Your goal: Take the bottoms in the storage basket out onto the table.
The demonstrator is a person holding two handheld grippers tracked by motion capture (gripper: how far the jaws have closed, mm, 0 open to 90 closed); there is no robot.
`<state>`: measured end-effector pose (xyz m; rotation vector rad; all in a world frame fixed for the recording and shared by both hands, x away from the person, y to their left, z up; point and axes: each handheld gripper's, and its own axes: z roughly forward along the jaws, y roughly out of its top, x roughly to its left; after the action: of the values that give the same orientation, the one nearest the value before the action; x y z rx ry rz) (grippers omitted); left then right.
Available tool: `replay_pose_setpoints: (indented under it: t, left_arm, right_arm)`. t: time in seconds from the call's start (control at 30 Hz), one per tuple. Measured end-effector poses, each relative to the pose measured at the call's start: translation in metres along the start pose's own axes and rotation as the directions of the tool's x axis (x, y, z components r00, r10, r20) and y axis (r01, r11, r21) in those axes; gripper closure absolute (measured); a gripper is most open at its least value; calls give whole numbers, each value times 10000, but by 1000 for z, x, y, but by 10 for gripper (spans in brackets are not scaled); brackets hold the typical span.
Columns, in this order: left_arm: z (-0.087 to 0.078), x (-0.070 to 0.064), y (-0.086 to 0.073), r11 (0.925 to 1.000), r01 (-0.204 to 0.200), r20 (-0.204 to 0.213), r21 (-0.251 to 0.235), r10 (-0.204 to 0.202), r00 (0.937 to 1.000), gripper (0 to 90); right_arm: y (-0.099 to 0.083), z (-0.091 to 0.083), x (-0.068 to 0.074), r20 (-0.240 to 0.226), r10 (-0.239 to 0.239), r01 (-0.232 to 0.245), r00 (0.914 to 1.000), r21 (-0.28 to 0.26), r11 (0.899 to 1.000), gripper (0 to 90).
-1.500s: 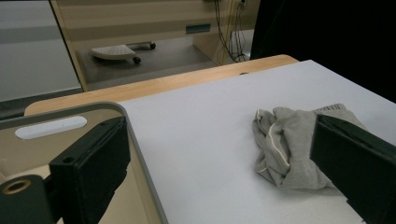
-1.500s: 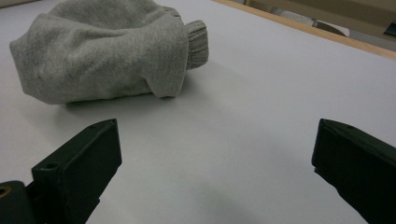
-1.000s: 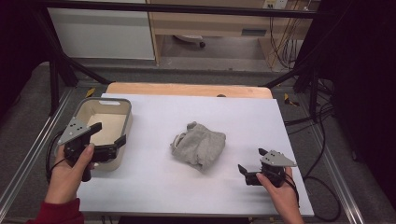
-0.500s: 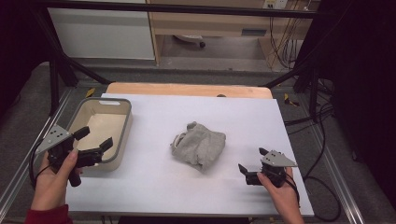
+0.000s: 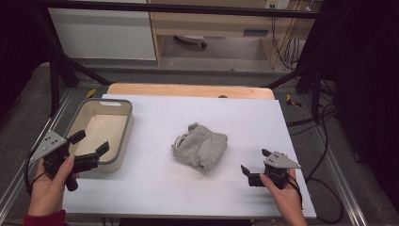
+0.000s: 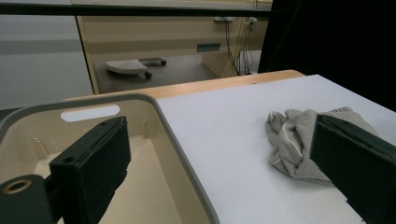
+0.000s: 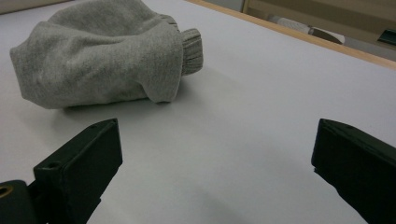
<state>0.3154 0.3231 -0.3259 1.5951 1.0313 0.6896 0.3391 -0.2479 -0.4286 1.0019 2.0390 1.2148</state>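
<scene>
Grey crumpled garment [image 5: 200, 148] lies mid-worktop [image 5: 155, 188], right of beige bin [image 5: 120, 155]. Left hand-held gripper [image 5: 89, 148] over bin's near rim, jaws wide, empty. Right hand-held gripper [image 5: 254, 165] right of garment, wide, empty.

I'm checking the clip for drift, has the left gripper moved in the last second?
Yes. The left gripper has drawn back toward the person and leftward, from over the bin's near rim to its near left corner, jaws open.
</scene>
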Motion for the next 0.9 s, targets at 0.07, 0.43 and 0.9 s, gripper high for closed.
replay_pose_setpoints:
  t: [0.07, 0.43, 0.9]
  left_arm:
    - [0, 1, -2, 10000, -9, -18, 17, 9, 10000, 51]
    - [-4, 4, -9, 9998, 38, -123, -207, -40, 9999, 51]
    - [0, 13, -30, 9997, 125, -495, 212, -114, 9987, 55]
  right_arm:
    - [0, 0, 0, -13, -3, 3, 10000, 13, 10000, 22]
    - [0, 0, 0, -16, 5, -5, 10000, 0, 10000, 22]
    - [0, 1, 1, -9, 11, -11, 10000, 66, 10000, 21]
